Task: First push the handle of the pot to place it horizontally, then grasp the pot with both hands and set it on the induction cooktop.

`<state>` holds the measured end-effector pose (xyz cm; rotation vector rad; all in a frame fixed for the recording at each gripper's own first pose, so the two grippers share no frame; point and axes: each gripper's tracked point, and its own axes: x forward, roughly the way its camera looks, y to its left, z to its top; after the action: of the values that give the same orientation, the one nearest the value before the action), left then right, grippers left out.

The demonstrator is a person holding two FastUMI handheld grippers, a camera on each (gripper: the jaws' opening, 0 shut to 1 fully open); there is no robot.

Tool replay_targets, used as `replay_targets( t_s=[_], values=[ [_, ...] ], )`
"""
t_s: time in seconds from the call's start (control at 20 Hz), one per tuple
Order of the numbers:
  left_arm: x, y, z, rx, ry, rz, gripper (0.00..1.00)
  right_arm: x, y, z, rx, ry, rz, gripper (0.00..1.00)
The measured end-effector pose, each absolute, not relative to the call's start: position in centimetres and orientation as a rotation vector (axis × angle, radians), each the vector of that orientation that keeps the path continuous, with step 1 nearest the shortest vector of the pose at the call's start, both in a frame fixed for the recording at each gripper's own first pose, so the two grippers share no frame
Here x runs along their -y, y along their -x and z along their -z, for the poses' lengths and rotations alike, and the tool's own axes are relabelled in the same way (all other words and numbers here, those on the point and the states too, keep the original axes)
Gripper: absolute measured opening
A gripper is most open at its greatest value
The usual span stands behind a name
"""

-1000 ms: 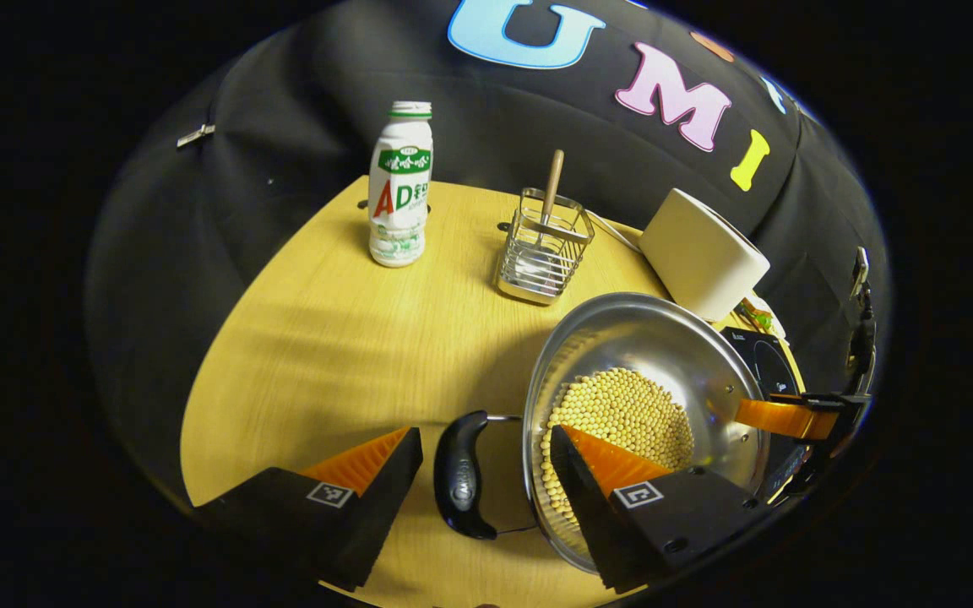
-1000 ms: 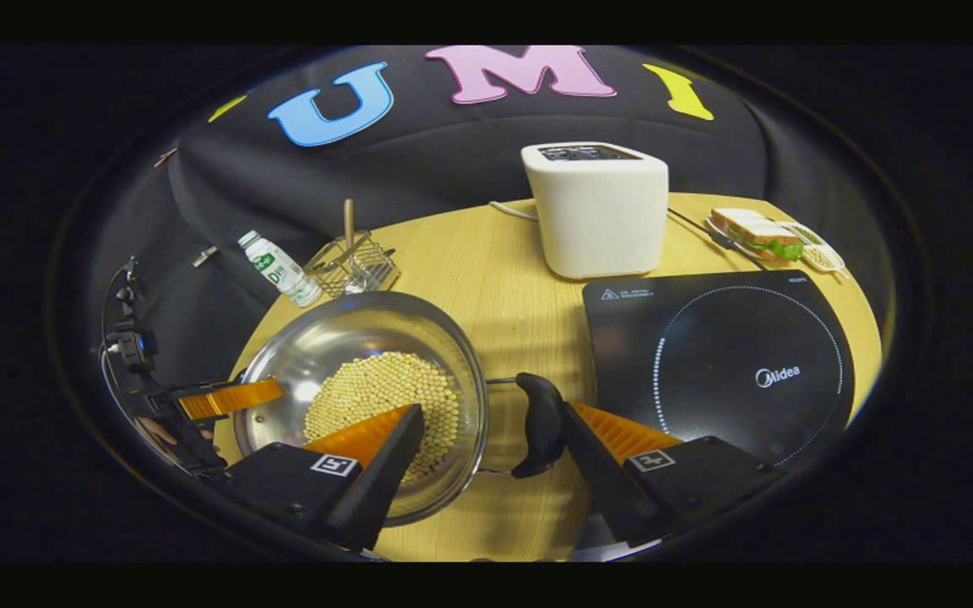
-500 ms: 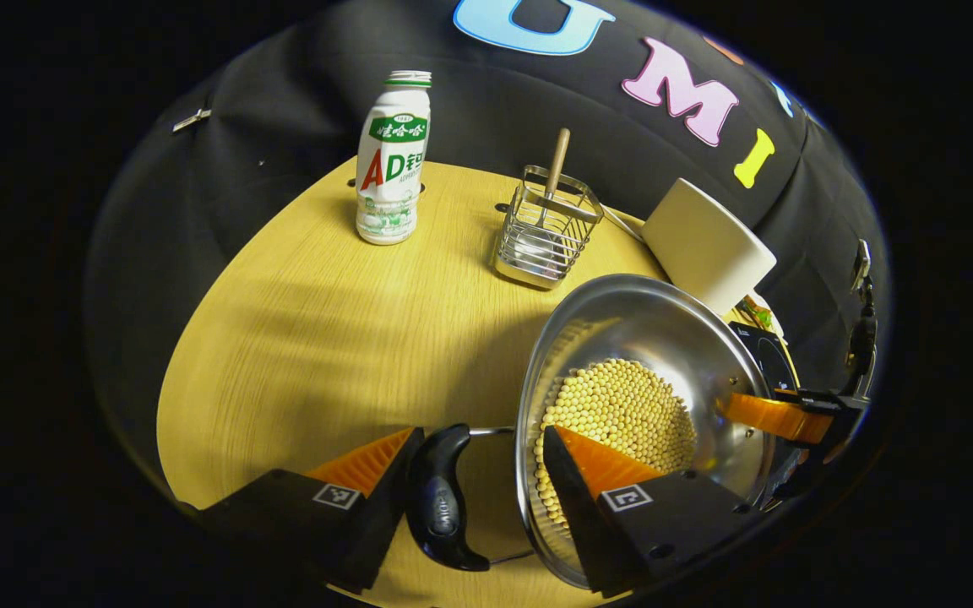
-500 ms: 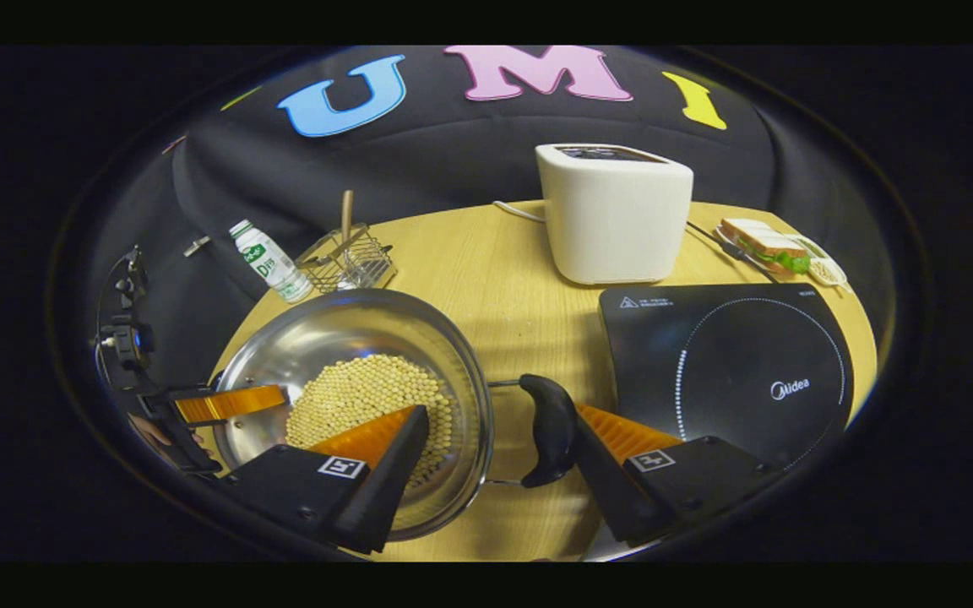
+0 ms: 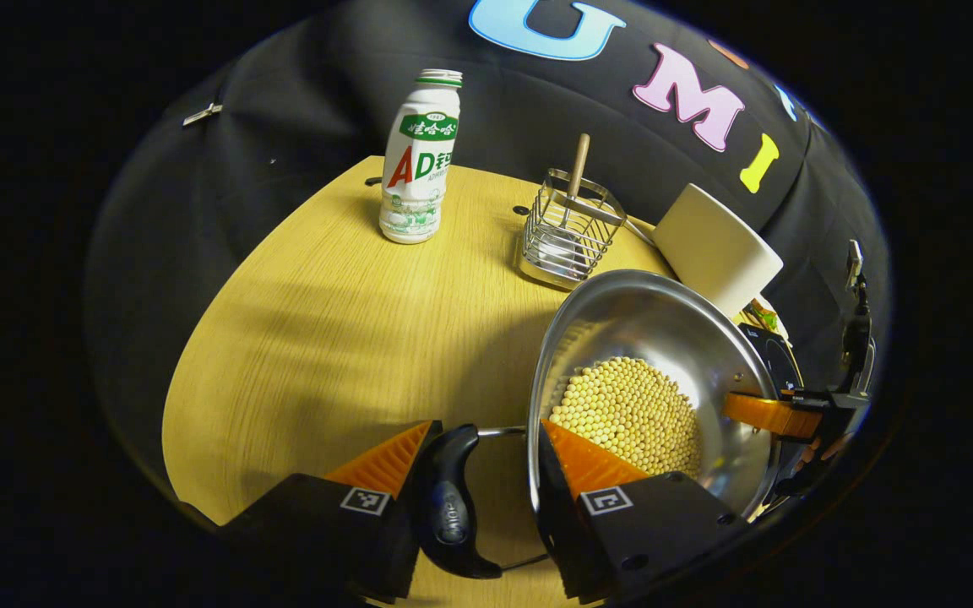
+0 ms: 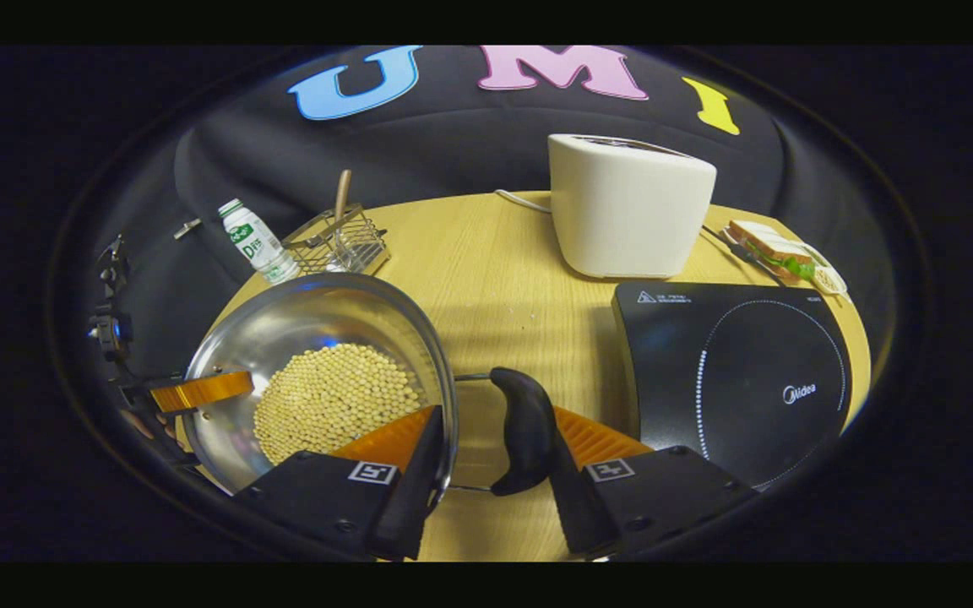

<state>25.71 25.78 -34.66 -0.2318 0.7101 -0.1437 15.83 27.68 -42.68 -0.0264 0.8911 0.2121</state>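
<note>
Left tongs (image 5: 484, 431) are closed down narrow, one finger pressed on the black side handle (image 5: 451, 507), the other tucked inside the rim of the pot (image 5: 655, 329). Same deal for the right tongs (image 6: 495, 418) on the opposite handle (image 6: 524, 431). So handles look laid flat and the two-sided grip seems done. The bean-filled pot is seen over the tabletop (image 5: 326, 338), beside the induction cooktop (image 6: 731, 371), not on it. Carrying it over and setting it down is what's left.

A round, light-yellow wooden table (image 5: 326, 338) stands against the draped black cloth booth wall (image 6: 453, 152), with soft shadows crossing its surface.
</note>
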Motion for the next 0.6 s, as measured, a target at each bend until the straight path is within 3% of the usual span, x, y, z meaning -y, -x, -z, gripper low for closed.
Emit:
replay_targets(
  t_s=[0.25,0.6],
  values=[
    [-26.0,-25.7,34.7,-0.714,0.223,0.134,0.66,-27.8,-15.7,42.7,-0.901,0.027,-0.210,0.60],
    [-26.5,-24.7,34.2,-0.711,0.255,0.084,0.62,-28.1,-15.0,42.6,-0.911,0.035,-0.229,0.60]
  ],
)
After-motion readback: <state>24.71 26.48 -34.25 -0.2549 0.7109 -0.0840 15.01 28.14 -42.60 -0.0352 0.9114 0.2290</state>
